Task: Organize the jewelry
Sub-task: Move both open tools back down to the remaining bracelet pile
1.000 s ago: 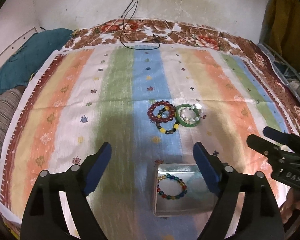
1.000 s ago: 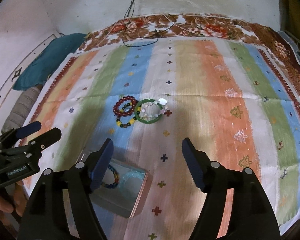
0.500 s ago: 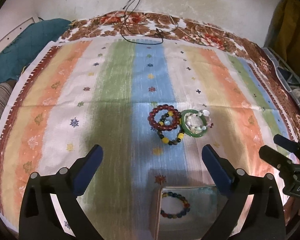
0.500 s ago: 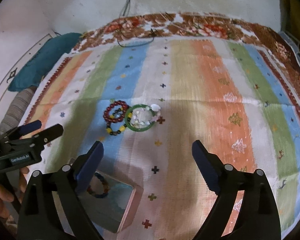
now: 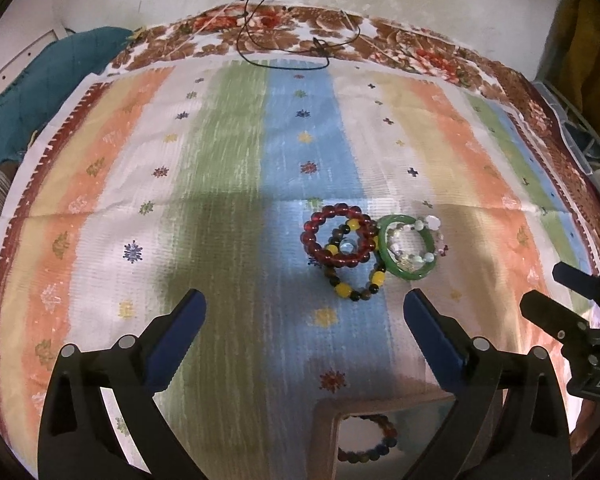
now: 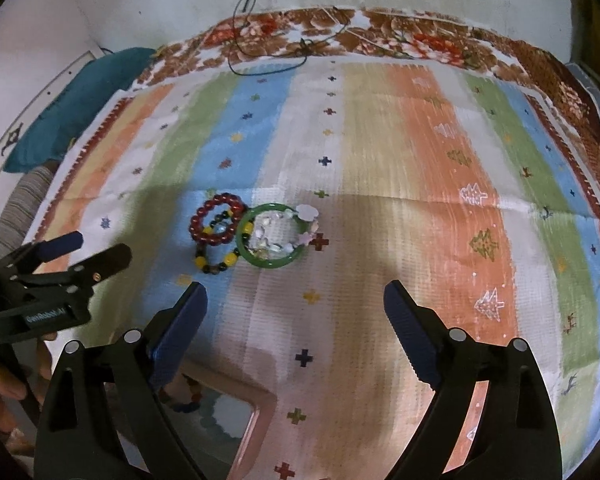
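Left tongs [image 5: 305, 312] and right tongs [image 6: 295, 304] both stand wide apart, holding nothing, above the striped cloth [image 5: 228, 184] on the bed. A dark red bead bracelet [image 5: 339, 236] overlaps a yellow-and-dark bead bracelet [image 5: 354, 280]; a green bangle [image 5: 408, 247] lies just beside them, with pale beads [image 6: 278, 236] inside its ring. Near the lower edge, a metal tray [image 5: 328, 432] holds a multicoloured bead bracelet [image 5: 370, 446] and, in the right wrist view, a pale blue one [image 6: 220, 416].
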`<state>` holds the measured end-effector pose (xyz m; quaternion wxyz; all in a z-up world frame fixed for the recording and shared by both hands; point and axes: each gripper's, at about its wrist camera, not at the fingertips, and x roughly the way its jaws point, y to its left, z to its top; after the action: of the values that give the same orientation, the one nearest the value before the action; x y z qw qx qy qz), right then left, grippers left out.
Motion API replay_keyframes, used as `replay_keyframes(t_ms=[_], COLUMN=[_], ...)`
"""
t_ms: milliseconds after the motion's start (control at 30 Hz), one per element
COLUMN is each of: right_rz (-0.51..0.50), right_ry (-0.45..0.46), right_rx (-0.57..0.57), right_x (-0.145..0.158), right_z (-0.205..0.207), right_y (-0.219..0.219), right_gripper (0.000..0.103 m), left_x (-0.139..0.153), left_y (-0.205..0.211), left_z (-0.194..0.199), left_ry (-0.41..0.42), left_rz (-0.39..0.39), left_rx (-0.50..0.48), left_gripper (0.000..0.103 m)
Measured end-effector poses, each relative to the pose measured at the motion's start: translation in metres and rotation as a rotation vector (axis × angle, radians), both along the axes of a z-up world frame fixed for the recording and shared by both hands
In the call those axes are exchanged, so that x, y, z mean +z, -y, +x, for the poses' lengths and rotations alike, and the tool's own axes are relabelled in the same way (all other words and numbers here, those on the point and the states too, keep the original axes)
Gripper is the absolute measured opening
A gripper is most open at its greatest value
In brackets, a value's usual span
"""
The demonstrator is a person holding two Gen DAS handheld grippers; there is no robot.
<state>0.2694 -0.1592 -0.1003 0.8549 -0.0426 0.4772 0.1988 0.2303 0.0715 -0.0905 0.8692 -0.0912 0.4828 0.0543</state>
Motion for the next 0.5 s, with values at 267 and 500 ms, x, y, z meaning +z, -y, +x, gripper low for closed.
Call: replay_keyframes(t_ms=[267, 500], right_rz=[0.053, 0.035], right_ry=[-0.066, -0.089], right_rx=[-0.051, -0.089], right_x=[-0.011, -0.026], right_z=[0.018, 0.034], right_y=[0.004, 0.002], right_gripper=[0.090, 0.090], left_x=[-0.011, -0.021], left_y=[-0.003, -0.009], left_z=[0.014, 0.021], left_ry=[-0.026, -0.041], left_rz=[-0.014, -0.035], left_rx=[-0.004, -0.005], left_gripper=[0.097, 0.097])
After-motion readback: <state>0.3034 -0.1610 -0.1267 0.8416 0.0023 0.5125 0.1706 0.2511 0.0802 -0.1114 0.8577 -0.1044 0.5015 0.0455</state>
